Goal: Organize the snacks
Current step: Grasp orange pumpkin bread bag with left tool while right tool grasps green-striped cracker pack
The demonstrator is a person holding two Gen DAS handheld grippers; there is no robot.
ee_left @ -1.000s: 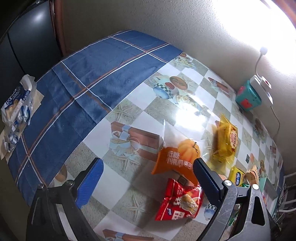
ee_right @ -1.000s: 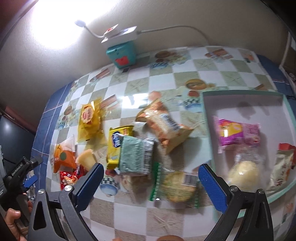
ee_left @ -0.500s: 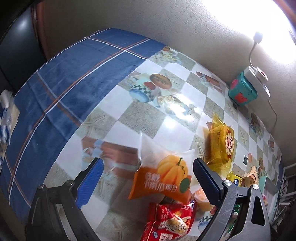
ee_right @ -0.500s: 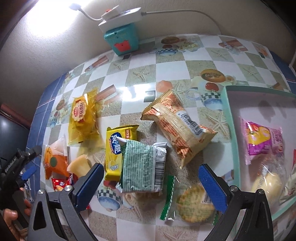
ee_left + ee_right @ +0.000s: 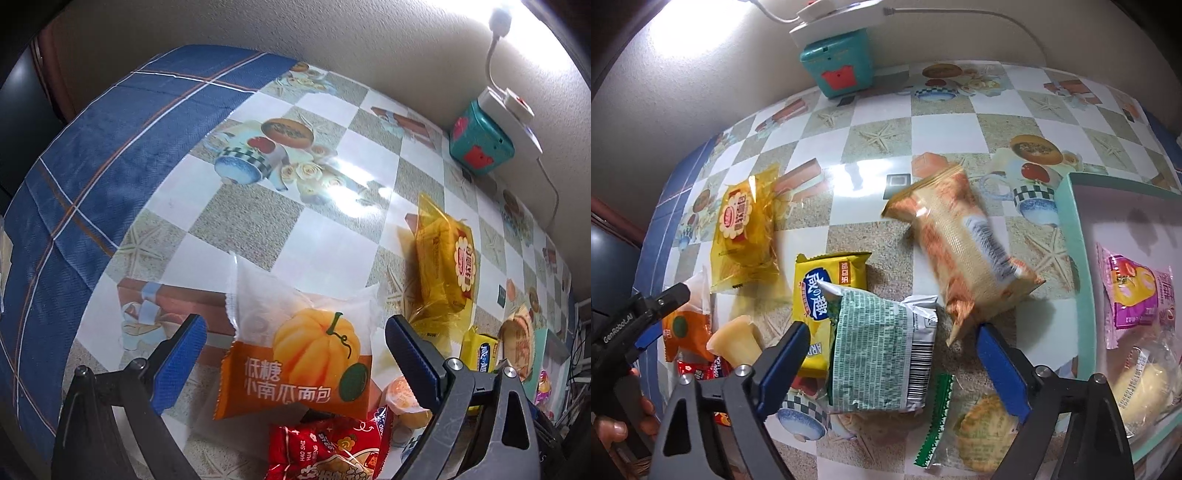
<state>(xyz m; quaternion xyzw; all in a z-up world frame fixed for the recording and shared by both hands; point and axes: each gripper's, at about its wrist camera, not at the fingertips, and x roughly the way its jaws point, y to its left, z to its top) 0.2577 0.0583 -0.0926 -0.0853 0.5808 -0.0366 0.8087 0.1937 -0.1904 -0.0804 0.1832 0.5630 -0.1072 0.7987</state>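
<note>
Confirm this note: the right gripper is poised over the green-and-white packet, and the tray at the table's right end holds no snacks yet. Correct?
Not quite. The tray already holds snacks, among them a pink packet, as the right wrist view shows. The right gripper is indeed over the green-and-white packet, its jaws closing.

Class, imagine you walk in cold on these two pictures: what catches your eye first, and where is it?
The pumpkin bread packet lies between the left gripper's open jaws. The green-and-silver packet lies between the right gripper's closing jaws, on the yellow packet. A glaring lamp lights the wall behind.

Right claw closing around green packet.
</note>
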